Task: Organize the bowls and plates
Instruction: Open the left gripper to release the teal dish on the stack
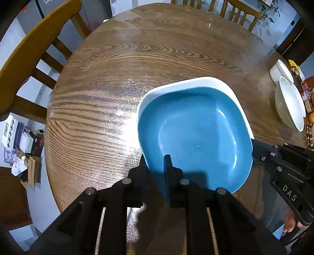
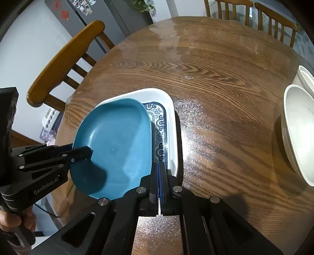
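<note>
Round wooden table (image 1: 137, 64) w/ strong grain and glare, wooden chairs (image 1: 29, 64) around it, grey fridge (image 2: 102, 17) w/ magnets in the bkgd; blue plate (image 1: 196, 137) sits near the table's near-left part, tilted, resting in/over a white rectangular dish (image 1: 186, 83) w/ a blue-and-white patterned base, visible in the right wrist view beside the blue plate's right edge; left gripper (image 1: 156, 164) has its jaws clenched on the blue plate's near-left rim, one finger outside under the rim, the other inside on the blue surface; its shadow falls on the plate; right gripper (image 2: 160, 168) has jaws pressed together, only a thin blue pad line showing between them; tips sit at the blue plate's right rim by the white dish's near end, but can't tell whether they pinch anything; right gripper body shows at the right edge in the left wrist view, just beside the plate; two white bowls (image 2: 298, 129) stand well apart at the table's right edge, one touching or nearly touching the other; boxes and clutter (image 1: 21, 141) on the floor at left; small packets (image 1: 306, 92) beyond the bowls.
</note>
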Demonstrator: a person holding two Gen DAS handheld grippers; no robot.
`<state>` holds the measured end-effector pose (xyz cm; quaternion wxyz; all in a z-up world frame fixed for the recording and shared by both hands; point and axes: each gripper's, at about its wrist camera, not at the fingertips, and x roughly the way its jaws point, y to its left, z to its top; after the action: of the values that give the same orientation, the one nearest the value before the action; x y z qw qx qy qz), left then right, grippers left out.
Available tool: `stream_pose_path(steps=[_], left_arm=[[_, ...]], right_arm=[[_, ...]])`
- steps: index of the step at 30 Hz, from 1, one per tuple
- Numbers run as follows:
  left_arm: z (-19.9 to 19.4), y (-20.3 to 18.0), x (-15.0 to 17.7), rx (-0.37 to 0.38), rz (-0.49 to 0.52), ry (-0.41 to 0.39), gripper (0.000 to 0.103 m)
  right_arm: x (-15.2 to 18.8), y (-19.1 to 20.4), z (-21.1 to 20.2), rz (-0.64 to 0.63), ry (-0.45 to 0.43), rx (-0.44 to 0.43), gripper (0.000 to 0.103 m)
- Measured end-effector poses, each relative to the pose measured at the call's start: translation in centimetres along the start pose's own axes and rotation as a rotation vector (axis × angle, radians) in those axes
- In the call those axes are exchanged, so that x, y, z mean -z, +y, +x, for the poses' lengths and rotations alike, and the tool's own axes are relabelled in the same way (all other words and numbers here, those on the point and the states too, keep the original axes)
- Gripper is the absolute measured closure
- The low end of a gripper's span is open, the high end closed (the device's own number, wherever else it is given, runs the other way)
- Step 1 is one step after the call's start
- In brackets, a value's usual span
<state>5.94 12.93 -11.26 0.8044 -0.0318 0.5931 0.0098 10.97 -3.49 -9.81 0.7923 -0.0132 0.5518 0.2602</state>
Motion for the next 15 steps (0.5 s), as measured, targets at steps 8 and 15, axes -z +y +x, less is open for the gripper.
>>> stream_pose_path(steps=[8, 15], left_arm=[[0.02, -0.05, -0.07, -0.008, 0.003, -0.003, 0.089], [0.06, -0.05, -0.11, -0.013, 0.007, -0.003, 0.089]], right_arm=[[-0.07, -0.16, 0.14, -0.003, 0.0, 0.004, 0.099], [-0.06, -0.11, 0.15, -0.002, 0.0, 0.005, 0.1]])
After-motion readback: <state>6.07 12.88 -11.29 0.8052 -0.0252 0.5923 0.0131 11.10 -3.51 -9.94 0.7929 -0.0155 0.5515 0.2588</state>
